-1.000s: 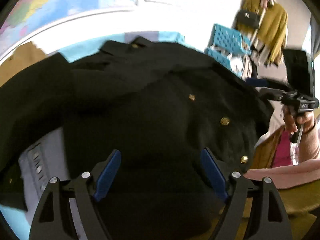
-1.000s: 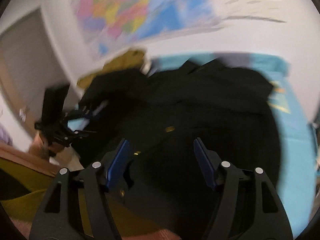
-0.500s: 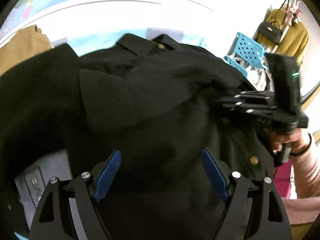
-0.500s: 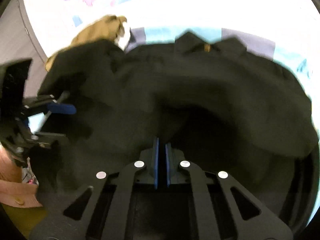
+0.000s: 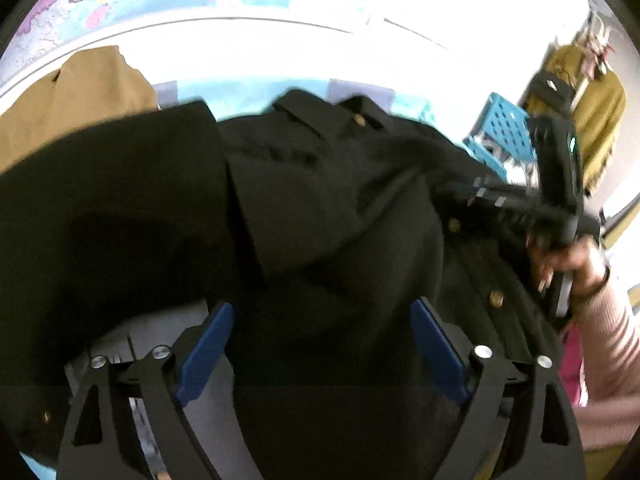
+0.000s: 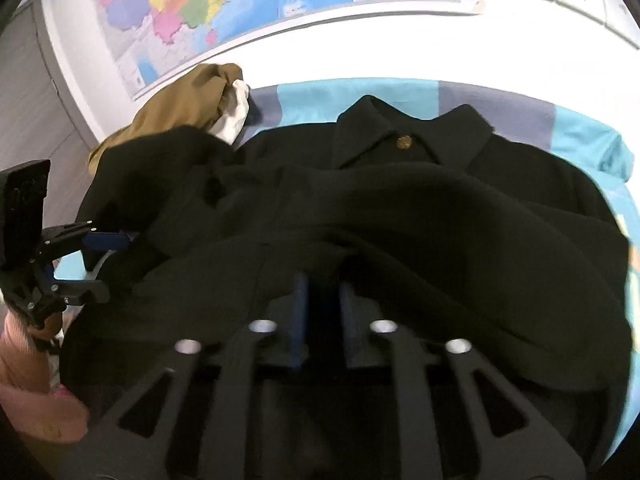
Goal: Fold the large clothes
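Observation:
A black coat [image 5: 320, 200] with gold buttons lies spread on the bed, collar [image 6: 404, 143] towards the wall. One side of it is folded across the front. My left gripper [image 5: 320, 308] hovers over the coat's lower left part, its jaws wide and still opening, with nothing pinched between the blue pads. From the right wrist view, the left gripper [image 6: 104, 266] sits at the coat's left edge. My right gripper [image 6: 324, 292] is low on the coat [image 6: 440, 208]; its jaws are opening, a narrow gap apart, under the rim of the folded flap. In the left wrist view the right gripper [image 5: 476, 194] pokes into the cloth.
A tan garment [image 6: 180, 108] is heaped at the bed's far left by the wall. The teal and grey sheet [image 6: 580, 136] shows around the coat. A blue plastic crate [image 5: 504, 132] and a hanging mustard garment [image 5: 600, 108] stand to the right. A hand in a pink sleeve [image 5: 600, 320] holds the right gripper.
The right gripper went from open to shut on the coat, moved inward over it, and its jaws have now parted a little. The left gripper shifted sideways and stands slightly wider.

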Motion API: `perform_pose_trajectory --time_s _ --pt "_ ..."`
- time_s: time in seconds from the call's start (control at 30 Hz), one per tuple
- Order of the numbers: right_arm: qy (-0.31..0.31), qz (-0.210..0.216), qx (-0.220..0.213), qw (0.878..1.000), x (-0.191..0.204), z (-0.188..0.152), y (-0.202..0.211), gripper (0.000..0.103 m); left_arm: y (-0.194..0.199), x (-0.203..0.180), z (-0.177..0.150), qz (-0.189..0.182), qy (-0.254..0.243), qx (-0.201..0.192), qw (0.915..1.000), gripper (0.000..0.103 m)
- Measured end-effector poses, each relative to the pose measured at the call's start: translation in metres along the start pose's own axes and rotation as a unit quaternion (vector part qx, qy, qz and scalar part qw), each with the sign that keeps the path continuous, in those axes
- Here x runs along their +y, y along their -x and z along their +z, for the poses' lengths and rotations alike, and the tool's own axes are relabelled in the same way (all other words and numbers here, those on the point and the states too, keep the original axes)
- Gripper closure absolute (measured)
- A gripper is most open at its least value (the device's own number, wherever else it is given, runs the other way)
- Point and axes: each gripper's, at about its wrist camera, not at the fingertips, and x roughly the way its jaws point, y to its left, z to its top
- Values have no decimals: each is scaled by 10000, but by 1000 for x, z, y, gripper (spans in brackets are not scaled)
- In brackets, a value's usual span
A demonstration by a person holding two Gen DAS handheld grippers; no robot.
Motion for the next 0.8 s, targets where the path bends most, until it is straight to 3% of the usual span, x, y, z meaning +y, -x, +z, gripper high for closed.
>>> perform_pose_trajectory --time_s 0.03,0.1,0.23,0.33,0.47,0.5,0.53,0.57,0.6,0.63,0.73,0.8 --pt "-17 -41 -92 9999 -1 -5 13 45 1 0 -6 18 -65 30 10000 15" --pt "-21 -264 -421 9988 -5 -20 52 30 4 -3 -21 55 -146 102 9998 15" --pt "-464 -469 -706 9953 -29 -64 115 19 15 9 -44 -90 109 35 9999 9" --pt "-1132 -875 -582 9880 -61 -112 142 17 20 16 -60 -183 318 6 9993 8" --pt "-1853 -434 -367 9810 -84 -152 139 17 9 13 -72 -465 454 182 9977 8" --pt "-1905 -302 -325 9807 -85 -158 134 26 7 8 -73 -390 394 119 9984 8" --pt "-1886 -281 -285 9812 -84 -161 130 46 7 5 -73 -404 321 129 9986 14" --pt "-1807 -430 -296 9821 -83 -161 130 56 6 -1 -72 -511 251 154 9983 26" --pt "-1717 -434 -321 9837 -83 -161 132 73 6 -3 -72 -559 217 180 9980 29" --pt "-1755 -450 -429 9825 -85 -162 139 82 6 -7 -71 -479 144 216 9985 30" --pt "-1979 -719 -513 9762 -98 -168 150 82 18 1 -69 24 219 9 9998 25" --pt "-1974 -813 -429 9760 -97 -169 150 81 40 25 -69 207 696 -413 9965 20"
